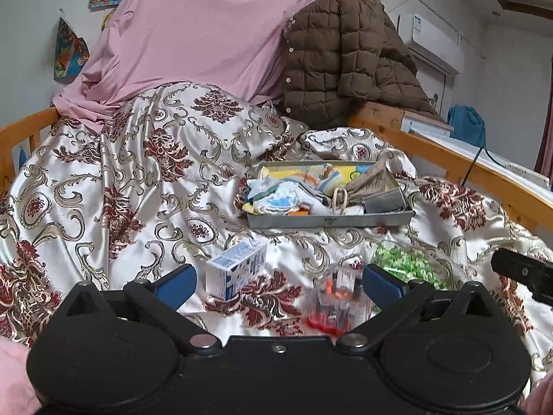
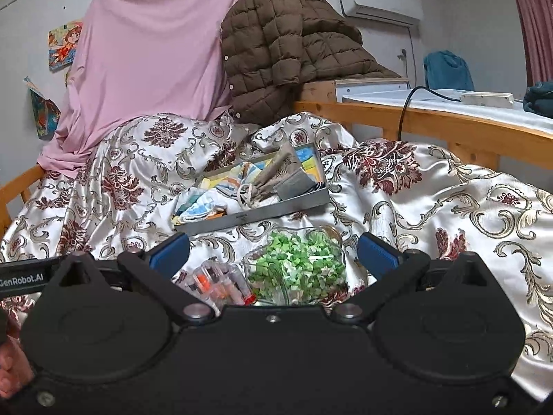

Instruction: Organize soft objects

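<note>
The soft cloths (image 1: 293,190) lay heaped in a shallow grey metal tray (image 1: 328,220) on the patterned satin bedspread (image 1: 121,180), well beyond the fingertips of both grippers. In the left wrist view the tray sat ahead and slightly to the right of the left gripper (image 1: 278,285), whose blue pads (image 1: 176,285) were spread wide and gripped nothing; a small white and blue carton (image 1: 235,269) and a clear plastic case with orange bits (image 1: 337,302) rested on the bedspread between the jaws, touching neither pad. In the right wrist view the tray (image 2: 262,212) lay ahead and a little left of the right gripper (image 2: 273,254), its jaws likewise released and empty. A clear container of green pieces (image 2: 297,266) sat between its pads (image 2: 375,252), apart from both, with the clear case (image 2: 217,282) just beside it.
</note>
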Action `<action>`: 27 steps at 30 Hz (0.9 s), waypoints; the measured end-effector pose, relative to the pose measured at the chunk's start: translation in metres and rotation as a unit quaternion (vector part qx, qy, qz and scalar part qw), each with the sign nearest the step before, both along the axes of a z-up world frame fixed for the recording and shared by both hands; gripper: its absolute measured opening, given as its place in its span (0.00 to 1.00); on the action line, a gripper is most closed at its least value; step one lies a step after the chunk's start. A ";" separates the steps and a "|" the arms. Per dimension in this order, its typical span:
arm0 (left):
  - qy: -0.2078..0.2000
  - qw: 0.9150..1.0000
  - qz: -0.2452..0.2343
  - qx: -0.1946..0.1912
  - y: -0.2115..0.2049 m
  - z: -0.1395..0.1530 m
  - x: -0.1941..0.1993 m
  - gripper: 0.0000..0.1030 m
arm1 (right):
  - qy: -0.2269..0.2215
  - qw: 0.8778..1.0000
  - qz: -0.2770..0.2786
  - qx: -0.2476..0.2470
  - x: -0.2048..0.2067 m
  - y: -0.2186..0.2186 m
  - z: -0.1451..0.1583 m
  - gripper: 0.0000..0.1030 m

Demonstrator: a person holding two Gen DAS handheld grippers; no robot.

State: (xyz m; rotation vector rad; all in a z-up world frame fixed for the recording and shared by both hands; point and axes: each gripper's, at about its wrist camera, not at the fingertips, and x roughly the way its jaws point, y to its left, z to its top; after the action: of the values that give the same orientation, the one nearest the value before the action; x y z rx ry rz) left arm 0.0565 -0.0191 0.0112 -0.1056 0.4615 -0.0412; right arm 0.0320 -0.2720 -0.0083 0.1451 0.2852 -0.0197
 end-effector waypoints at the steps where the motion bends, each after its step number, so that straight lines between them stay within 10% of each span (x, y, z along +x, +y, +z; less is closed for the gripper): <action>1: 0.001 1.000 -0.001 0.002 0.000 -0.001 -0.001 0.99 | 0.002 1.000 0.001 -0.002 0.000 0.001 0.000 1.00; 27: 0.002 1.000 -0.001 0.005 -0.002 -0.002 -0.003 0.99 | 0.021 1.000 0.008 -0.009 0.006 -0.002 -0.005 1.00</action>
State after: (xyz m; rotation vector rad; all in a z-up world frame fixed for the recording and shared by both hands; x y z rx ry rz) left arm 0.0538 -0.0208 0.0093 -0.0951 0.4650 -0.0412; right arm 0.0380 -0.2742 -0.0132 0.1238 0.3273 -0.0099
